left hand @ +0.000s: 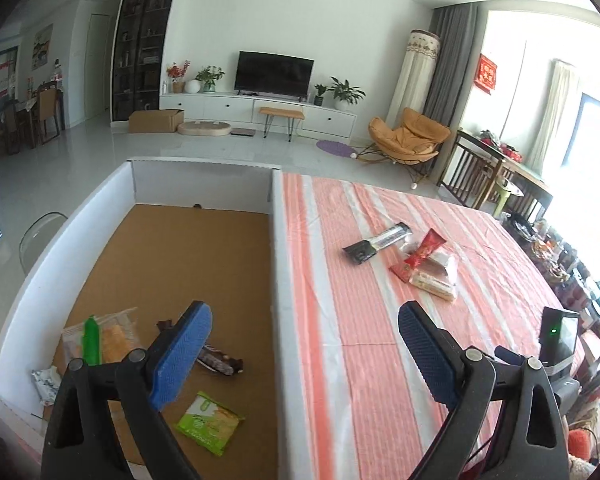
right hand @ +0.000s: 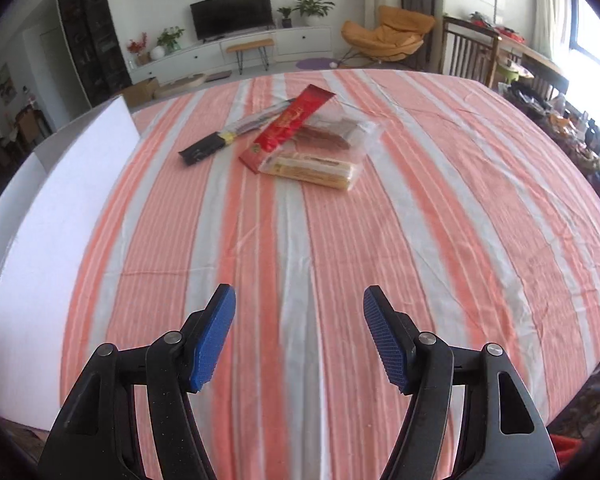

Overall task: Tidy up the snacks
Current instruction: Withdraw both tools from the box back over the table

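A white box with a cardboard floor sits at the table's left; its wall also shows in the right wrist view. Inside lie a green packet, a dark brown bar, a clear bag with a green stick and a small white packet. On the striped cloth lie a black-and-clear pack, a red packet and a clear pack of yellow wafers. My left gripper is open and empty, straddling the box's right wall. My right gripper is open and empty above the cloth, well short of the snacks.
The table wears an orange-and-white striped cloth. A black device with a green light stands at the table's right edge. Cluttered goods lie beyond that edge. A living room with a television lies behind.
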A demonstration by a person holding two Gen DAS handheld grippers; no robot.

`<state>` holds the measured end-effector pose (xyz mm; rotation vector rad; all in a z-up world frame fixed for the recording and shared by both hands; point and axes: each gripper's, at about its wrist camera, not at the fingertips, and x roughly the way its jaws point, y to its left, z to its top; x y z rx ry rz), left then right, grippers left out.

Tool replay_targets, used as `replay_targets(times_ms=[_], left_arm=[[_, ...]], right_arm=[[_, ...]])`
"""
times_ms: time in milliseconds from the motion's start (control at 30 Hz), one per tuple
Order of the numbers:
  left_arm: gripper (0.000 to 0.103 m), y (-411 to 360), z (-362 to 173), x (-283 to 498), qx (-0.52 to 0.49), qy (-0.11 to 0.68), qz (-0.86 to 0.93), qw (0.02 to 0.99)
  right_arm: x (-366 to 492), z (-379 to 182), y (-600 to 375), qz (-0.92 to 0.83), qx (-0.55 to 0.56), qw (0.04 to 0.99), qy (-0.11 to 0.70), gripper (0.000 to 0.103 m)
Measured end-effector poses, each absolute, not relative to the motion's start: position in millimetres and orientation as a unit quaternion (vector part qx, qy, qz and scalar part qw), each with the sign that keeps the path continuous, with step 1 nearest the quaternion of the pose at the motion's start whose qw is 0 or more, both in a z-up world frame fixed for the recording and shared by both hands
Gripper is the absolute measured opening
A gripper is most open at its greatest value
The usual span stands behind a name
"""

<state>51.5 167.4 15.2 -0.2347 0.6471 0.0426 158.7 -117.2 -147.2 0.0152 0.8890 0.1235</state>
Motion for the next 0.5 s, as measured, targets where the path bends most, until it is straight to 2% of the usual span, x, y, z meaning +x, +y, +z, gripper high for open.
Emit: replay_targets(times_ms=[133, 267, 500], left_arm=[[0.099, 87.5, 15.9, 70.7, -0.078, 0.335, -0.071, 0.936], [0.099, 24.3, -11.9, 99.5, -0.040, 0.376, -0.117, 0.918], [0.099, -3.6, -92.3, 151.7, 0.004, 0.417, -0.061, 0.907]], right_arm=[[167.5, -168.5, -166.6, -0.009, 0.028, 0.898, 0.439, 0.070], [168.8, -175.8, -192.3, -0.025, 0.082, 0.895, 0.438, 0.070], [167.1, -176.9, -198.6, -0.044, 0.098, 0.899, 0.425, 0.070]])
